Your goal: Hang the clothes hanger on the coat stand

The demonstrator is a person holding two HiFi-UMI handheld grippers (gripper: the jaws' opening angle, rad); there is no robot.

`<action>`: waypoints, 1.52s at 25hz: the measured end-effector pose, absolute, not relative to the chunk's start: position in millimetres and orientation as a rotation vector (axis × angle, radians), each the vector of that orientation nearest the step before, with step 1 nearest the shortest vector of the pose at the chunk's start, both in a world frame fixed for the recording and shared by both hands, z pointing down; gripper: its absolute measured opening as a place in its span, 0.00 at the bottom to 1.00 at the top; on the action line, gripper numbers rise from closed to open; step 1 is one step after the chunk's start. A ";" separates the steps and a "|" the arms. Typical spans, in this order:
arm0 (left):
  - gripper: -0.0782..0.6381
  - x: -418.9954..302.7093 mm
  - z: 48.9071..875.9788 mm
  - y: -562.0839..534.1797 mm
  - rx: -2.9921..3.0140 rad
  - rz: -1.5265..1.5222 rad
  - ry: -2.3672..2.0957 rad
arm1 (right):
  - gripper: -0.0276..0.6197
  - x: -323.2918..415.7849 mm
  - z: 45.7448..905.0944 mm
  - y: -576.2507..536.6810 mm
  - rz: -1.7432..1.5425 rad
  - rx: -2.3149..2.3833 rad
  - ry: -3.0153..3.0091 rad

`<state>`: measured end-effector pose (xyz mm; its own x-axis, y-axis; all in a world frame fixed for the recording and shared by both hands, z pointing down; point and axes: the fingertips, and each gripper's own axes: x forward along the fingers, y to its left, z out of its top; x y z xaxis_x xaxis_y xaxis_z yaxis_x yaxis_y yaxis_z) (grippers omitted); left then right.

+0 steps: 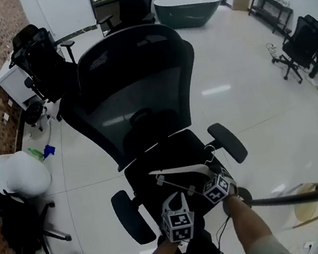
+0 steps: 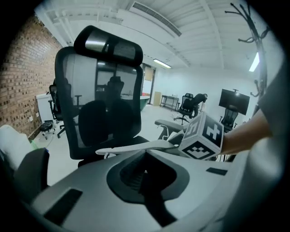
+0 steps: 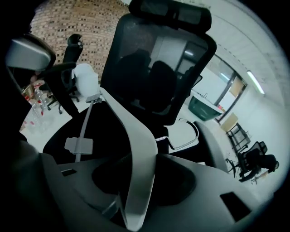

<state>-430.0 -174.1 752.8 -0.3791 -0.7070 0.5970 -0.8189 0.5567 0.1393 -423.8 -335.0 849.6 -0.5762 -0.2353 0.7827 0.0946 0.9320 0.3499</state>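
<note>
Clamping its jaws on one smooth, curved arm of the white plastic clothes hanger (image 3: pixel 136 154), your right gripper (image 1: pixel 213 179) holds it just above the black mesh-backed office chair (image 1: pixel 139 78). Your left gripper (image 1: pixel 178 201) sits beside it, jaws together and empty.

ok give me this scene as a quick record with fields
held item: white plastic clothes hanger, over the seat of the black mesh office chair
right gripper: shut on the hanger's arm
left gripper: shut, empty, next to the hanger
dark metal coat stand: at the person's right, hanger not on it yet
</note>
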 end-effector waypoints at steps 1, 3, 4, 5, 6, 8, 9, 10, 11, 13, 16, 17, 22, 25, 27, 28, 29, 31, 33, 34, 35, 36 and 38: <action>0.13 -427.3 749.2 -165.7 1.252 0.230 -2.188 | 0.28 -421.0 834.5 -326.2 -0.465 0.145 -2.164; 0.13 -414.8 724.8 -158.5 1.359 0.216 -2.200 | 0.28 -401.4 782.4 -316.6 -0.499 0.280 -2.214; 0.13 -402.6 703.2 -154.3 1.417 0.218 -2.200 | 0.28 -383.1 746.4 -311.5 -0.508 0.358 -2.238; 0.13 -386.1 677.9 -147.1 1.469 0.223 -2.197 | 0.28 -360.1 707.4 -302.8 -0.517 0.430 -2.257; 0.13 -366.2 650.8 -138.0 1.520 0.224 -2.191 | 0.28 -333.8 667.7 -291.2 -0.532 0.494 -2.267; 0.13 -319.5 599.3 -121.3 1.633 0.214 -2.167 | 0.28 -274.6 594.3 -265.7 -0.578 0.611 -2.258; 0.13 -292.3 578.8 -114.9 1.701 0.208 -2.150 | 0.28 -241.6 563.8 -254.0 -0.602 0.669 -2.241; 0.13 -261.8 562.1 -109.5 1.770 0.203 -2.130 | 0.28 -205.7 538.2 -243.7 -0.621 0.730 -2.220; 0.13 -228.7 548.5 -104.8 1.835 0.202 -2.103 | 0.28 -167.5 516.8 -234.9 -0.632 0.795 -2.194; 0.13 -162.0 526.7 -97.7 1.948 0.204 -2.035 | 0.28 -90.8 484.6 -222.3 -0.633 0.926 -2.131; 0.13 -83.7 501.9 -93.2 2.081 0.225 -1.946 | 0.28 5.8 455.7 -211.8 -0.611 1.085 -2.036; 0.13 -62.4 494.9 -93.6 2.118 0.240 -1.931 | 0.28 34.3 448.6 -209.4 -0.604 1.121 -2.013; 0.13 54.2 468.0 -105.6 2.243 0.268 -1.864 | 0.28 169.8 430.2 -209.5 -0.594 1.189 -1.947; 0.13 123.6 468.2 -114.9 2.272 0.290 -1.838 | 0.28 246.6 433.3 -218.4 -0.579 1.202 -1.935; 0.13 169.4 472.1 -124.2 2.284 0.303 -1.833 | 0.28 297.5 439.8 -228.9 -0.581 1.199 -1.929; 0.13 191.0 474.5 -129.6 2.284 0.308 -1.833 | 0.28 320.8 443.1 -234.8 -0.584 1.193 -1.930; 0.13 211.5 476.6 -135.0 2.282 0.314 -1.833 | 0.28 342.5 445.7 -240.8 -0.588 1.186 -1.936; 0.13 252.4 478.0 -144.1 2.281 0.330 -1.830 | 0.28 383.9 447.7 -251.8 -0.591 1.167 -1.958; 0.13 291.4 476.4 -150.7 2.278 0.350 -1.824 | 0.28 421.4 448.7 -261.6 -0.595 1.125 -1.981; 0.13 307.5 476.6 -154.2 2.274 0.360 -1.822 | 0.28 436.1 451.5 -266.3 -0.600 1.095 -1.991; 0.13 320.4 478.4 -158.4 2.271 0.371 -1.821 | 0.28 447.0 457.0 -270.6 -0.609 1.060 -2.003; 0.13 329.7 481.9 -163.8 2.271 0.382 -1.821 | 0.28 453.1 465.1 -274.5 -0.621 1.017 -2.020; 0.13 338.7 489.4 -177.2 2.274 0.406 -1.823 | 0.28 452.4 485.0 -280.9 -0.665 0.912 -2.057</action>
<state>338.7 -177.2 489.4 0.2024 -0.9208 0.3335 -0.9753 -0.2202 -0.0162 452.4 -280.9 485.0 -0.4434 -0.7818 0.4384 -0.3774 0.6065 0.6998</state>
